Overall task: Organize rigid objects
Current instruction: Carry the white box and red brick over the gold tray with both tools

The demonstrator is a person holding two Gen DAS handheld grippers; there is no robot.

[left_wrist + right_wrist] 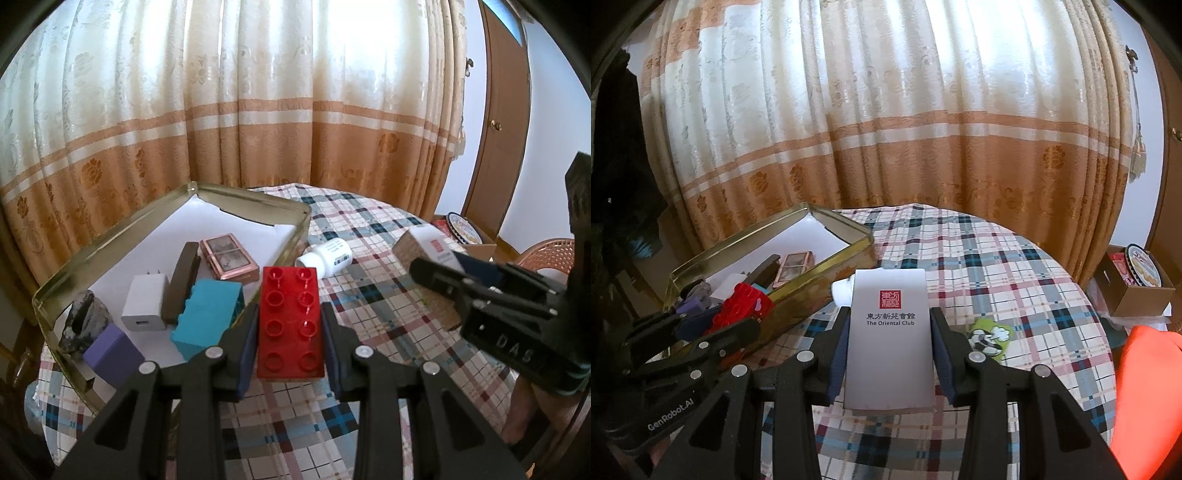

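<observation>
a: left wrist view first. what do the left tongs (290,332) hold, and where is the tin?

b: they pinch a red brick (290,321) by its long sides, so its long axis runs straight ahead along the fingers. the open gold tin (110,240) lies ahead and to the left, its near wall just beside the brick. the left hand looks nearer the tin than the right. the brick is glossy, with two rows of four studs on top.

a: and on the right of that view?

b: the right tongs (439,266) hold a box (424,240) over the plaid bench (388,314). a white bottle (327,256) lies on its side beside the tin.

a: now the right wrist view.

b: the right tongs pinch the box by its long sides, long axis ahead. it is white card with a red seal and the words "the oriental club". the tin sits ahead and left, with the left tongs and brick at its near end, so the box likely travels left.
</observation>
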